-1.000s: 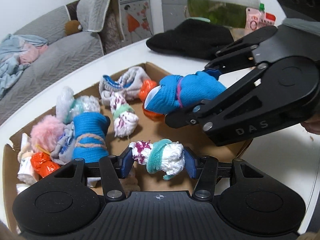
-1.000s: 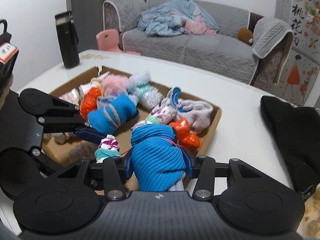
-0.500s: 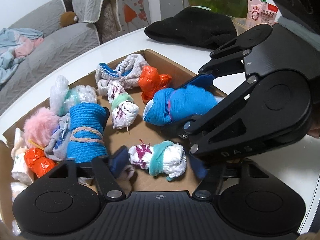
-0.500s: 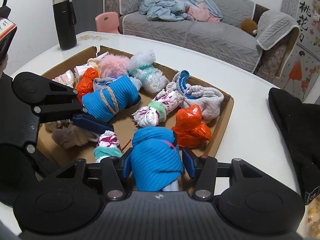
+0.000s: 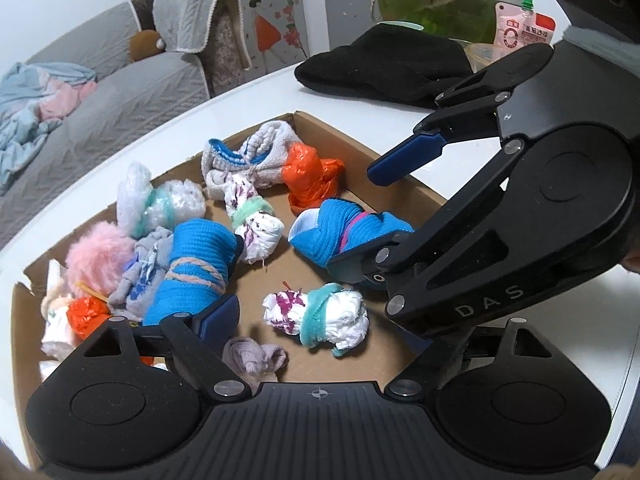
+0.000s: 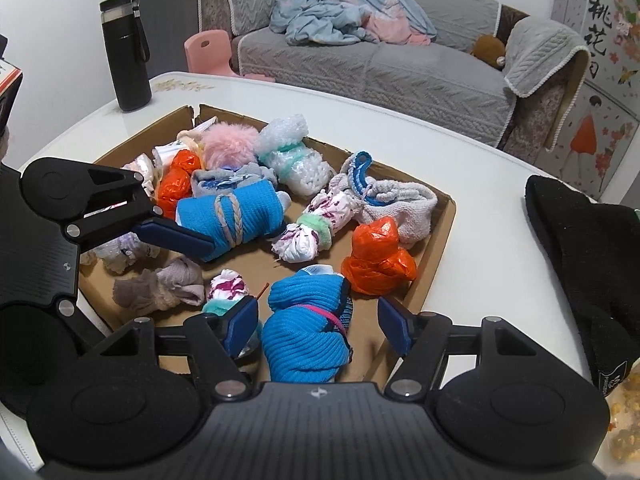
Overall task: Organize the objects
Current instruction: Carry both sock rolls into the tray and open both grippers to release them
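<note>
A shallow cardboard tray [image 5: 360, 140] [image 6: 442, 216] on a white table holds several rolled sock bundles. A blue bundle with a pink band [image 6: 306, 332] [image 5: 340, 232] lies in the tray between the open jaws of my right gripper [image 6: 318, 326], which no longer squeezes it. A white, purple and teal bundle [image 5: 318, 314] [image 6: 226, 288] lies loose in the tray in front of my left gripper [image 5: 320, 320], whose jaws are open; its right finger is hidden behind the right gripper.
An orange bundle [image 6: 378, 256], a blue bundle tied with cord [image 6: 236, 218], a pink fluffy ball [image 6: 228, 146] and a grey-blue sock [image 6: 384, 200] fill the tray. A black hat [image 6: 580, 248] lies right. A black bottle [image 6: 124, 52] stands far left.
Both grippers opened. The left one let the white and teal bundle down into the tray; the right one lowered the blue bundle into the tray and released it.
</note>
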The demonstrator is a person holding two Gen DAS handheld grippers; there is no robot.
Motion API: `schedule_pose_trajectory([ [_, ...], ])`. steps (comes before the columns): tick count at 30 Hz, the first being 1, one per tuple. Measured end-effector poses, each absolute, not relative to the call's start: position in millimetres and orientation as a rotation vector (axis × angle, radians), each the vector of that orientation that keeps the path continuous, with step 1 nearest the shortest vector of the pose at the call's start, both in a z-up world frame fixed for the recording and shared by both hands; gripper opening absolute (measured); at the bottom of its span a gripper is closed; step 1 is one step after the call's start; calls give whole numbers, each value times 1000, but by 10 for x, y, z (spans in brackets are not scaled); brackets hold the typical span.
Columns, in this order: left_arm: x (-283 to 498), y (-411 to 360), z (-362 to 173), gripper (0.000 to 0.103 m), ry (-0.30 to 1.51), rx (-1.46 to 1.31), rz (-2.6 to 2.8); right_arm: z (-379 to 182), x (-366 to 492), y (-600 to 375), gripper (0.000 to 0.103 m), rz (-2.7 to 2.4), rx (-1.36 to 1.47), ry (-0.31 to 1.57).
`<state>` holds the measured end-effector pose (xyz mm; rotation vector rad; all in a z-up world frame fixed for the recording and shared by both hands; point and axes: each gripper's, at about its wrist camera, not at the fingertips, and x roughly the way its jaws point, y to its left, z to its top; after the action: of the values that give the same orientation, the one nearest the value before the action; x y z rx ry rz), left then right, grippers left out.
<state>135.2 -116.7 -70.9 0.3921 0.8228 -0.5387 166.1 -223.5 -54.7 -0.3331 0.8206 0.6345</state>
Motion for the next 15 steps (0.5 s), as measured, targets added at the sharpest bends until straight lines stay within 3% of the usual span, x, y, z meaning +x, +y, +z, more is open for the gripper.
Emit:
schedule_pose_trajectory([
  [15, 1203, -1133, -544, 96, 792, 509, -594, -417, 1550, -2250, 71, 751, -455, 835],
])
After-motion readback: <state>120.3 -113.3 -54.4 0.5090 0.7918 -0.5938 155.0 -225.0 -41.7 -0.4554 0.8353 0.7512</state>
